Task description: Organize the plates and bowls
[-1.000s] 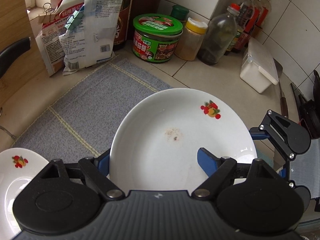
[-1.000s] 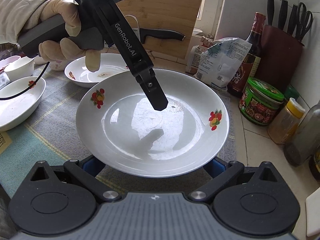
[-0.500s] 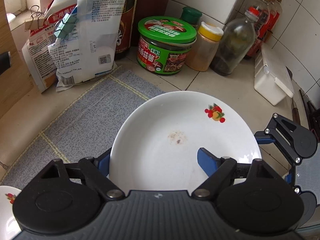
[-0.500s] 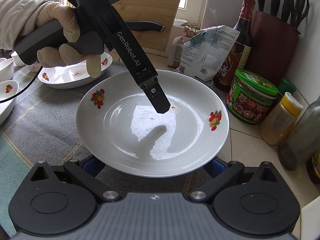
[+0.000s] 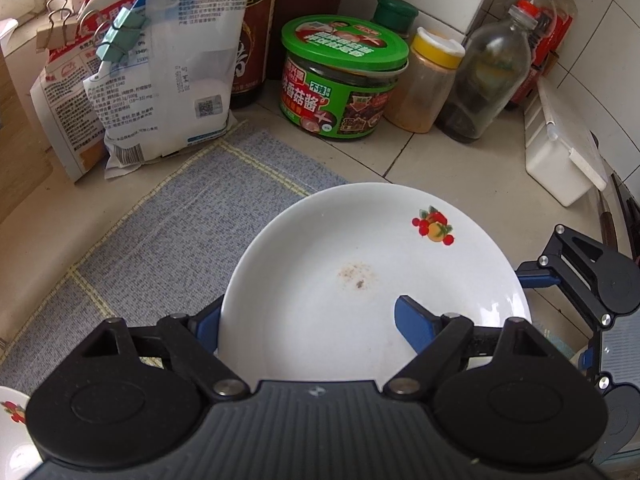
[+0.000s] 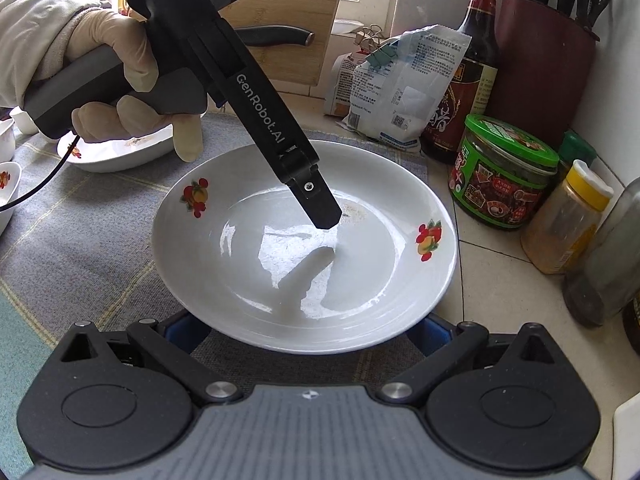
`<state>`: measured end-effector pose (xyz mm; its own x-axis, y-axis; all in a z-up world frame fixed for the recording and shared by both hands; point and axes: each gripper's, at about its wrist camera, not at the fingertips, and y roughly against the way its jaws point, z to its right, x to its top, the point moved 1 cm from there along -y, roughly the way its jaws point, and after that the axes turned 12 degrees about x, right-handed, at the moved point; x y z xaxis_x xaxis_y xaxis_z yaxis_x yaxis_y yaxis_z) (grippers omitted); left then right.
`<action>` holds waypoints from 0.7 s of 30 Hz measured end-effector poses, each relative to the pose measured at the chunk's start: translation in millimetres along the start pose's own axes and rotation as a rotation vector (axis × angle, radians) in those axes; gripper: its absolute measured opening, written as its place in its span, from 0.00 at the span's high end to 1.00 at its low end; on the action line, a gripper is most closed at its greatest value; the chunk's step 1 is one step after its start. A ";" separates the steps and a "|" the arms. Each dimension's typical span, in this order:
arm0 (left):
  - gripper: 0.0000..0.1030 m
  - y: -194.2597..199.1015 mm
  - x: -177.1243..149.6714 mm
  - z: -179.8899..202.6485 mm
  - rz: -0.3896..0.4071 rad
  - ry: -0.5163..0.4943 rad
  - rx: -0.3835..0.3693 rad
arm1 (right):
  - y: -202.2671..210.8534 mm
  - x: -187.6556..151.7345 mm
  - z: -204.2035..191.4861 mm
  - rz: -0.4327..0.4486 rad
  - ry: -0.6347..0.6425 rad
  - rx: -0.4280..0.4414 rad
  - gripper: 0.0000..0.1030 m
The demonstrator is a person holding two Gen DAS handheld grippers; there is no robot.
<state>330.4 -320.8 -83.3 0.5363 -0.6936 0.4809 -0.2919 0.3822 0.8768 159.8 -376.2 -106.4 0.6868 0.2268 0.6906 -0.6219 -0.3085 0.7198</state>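
Covering tiled counter (image 5: pixel 472 160): grey mat (image 5: pixel 168 240), seemingly woven.

Soft daylight, sharp focus, glossy glare, fisheye-bent edges

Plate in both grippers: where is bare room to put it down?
Free: the grey mat left of the plate, bordered by the bags behind. Bare tile between the plate, the jars and the white box is narrower. Crowded: the back wall, with the green jar and bottles, and the mat's far left, where bowls sit.
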 end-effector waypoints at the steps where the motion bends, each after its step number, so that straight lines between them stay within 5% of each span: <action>1: 0.17 0.0 0.0 0.0 0.006 -0.001 0.000 | -0.8 0.1 0.9 0.000 -0.004 0.002 0.00; 8: 0.16 -0.7 3.5 0.3 0.021 -0.002 0.010 | -0.9 1.2 2.9 0.000 -0.016 -0.001 0.00; 12: 0.12 8.9 2.2 1.0 0.063 -0.020 0.079 | 4.3 -1.9 0.2 0.002 -0.013 -0.010 0.00; 21: 0.10 73.8 -20.7 7.6 0.235 -0.022 0.204 | 30.4 -13.0 -10.5 0.018 -0.104 -0.056 0.00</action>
<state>291.7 -283.0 -28.5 0.4184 -0.6144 0.6689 -0.5599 0.4054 0.7226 128.0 -378.8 -92.7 0.7086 0.1239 0.6947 -0.6527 -0.2590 0.7120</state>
